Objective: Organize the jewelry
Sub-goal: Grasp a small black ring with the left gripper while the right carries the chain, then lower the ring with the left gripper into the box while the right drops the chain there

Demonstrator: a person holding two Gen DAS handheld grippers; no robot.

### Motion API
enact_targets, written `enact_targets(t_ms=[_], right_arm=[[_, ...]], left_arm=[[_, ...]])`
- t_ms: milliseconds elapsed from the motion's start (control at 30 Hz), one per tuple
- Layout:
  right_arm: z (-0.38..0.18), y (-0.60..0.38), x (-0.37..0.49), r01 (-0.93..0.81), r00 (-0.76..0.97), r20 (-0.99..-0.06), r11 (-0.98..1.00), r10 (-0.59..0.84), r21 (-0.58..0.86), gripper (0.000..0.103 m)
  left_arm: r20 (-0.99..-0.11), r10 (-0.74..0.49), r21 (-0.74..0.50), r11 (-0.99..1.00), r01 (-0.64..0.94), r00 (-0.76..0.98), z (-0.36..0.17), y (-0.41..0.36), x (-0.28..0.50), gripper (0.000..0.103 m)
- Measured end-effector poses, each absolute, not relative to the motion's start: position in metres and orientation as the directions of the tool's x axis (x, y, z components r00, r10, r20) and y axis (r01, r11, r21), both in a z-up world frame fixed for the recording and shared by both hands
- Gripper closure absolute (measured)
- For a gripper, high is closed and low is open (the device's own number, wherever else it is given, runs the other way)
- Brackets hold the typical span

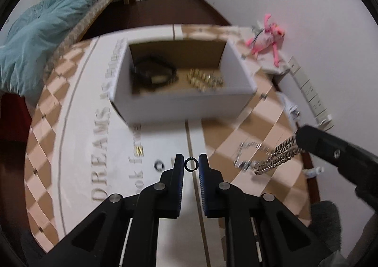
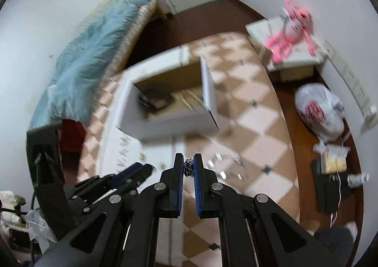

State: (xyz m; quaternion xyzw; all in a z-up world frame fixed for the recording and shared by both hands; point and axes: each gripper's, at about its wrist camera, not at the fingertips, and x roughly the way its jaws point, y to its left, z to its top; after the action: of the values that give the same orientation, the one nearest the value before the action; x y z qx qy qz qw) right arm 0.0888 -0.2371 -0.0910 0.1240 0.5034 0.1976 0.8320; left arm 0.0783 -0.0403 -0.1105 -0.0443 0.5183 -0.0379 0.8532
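Note:
My left gripper [image 1: 191, 165] is shut on a small black ring [image 1: 191, 164], lifted above the patterned table cover [image 1: 78, 148]. A second black ring [image 1: 158, 165] lies on the cover just left of it. My right gripper [image 2: 188, 167] is shut on a silver chain [image 2: 188, 167]; in the left wrist view that chain [image 1: 276, 156] hangs from the right gripper's tip [image 1: 304, 139]. An open white box [image 1: 184, 101] stands farther back, holding a black bracelet [image 1: 153, 73] and gold pieces [image 1: 204, 80]. The same box [image 2: 165, 111] shows in the right wrist view.
A pink plush toy [image 1: 267, 37] lies on a small white box by the wall. A bed with a teal blanket [image 1: 47, 30] runs along the left. On the floor at the right sit a white plastic bag [image 2: 319, 111] and dark items. The left gripper's fingers [image 2: 132, 172] show at lower left.

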Motion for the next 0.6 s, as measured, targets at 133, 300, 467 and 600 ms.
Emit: enact_targets(t_ms=[133, 300, 467, 600], right_arm=[[-0.051, -0.228, 0.112, -0.259, 0.445, -0.75, 0.872, 0.489, 0.415, 0.095], [-0.026, -0.213, 0.155, -0.307, 0.463, -0.746, 0.876, 0.478, 0.371, 0.095], [-0.039, -0.191, 0.206, -0.308, 0.409, -0.795, 0.888, 0.447, 0.341, 0.095], [-0.066, -0.175, 0.238, -0.302, 0.357, -0.845, 0.905, 0.399, 0.3, 0.095]], left_arm=[[-0.867, -0.143, -0.137, 0.989, 0.048, 0.478, -0.083, -0.031, 0.099, 0.093], [-0.853, -0.136, -0.138, 0.99, 0.032, 0.504, -0.065, -0.014, 0.13, 0.093], [-0.871, -0.14, -0.161, 0.987, -0.004, 0.472, -0.072, 0.005, 0.166, 0.093], [-0.893, -0.15, -0.174, 0.985, -0.018, 0.424, -0.086, 0.012, 0.186, 0.093]])
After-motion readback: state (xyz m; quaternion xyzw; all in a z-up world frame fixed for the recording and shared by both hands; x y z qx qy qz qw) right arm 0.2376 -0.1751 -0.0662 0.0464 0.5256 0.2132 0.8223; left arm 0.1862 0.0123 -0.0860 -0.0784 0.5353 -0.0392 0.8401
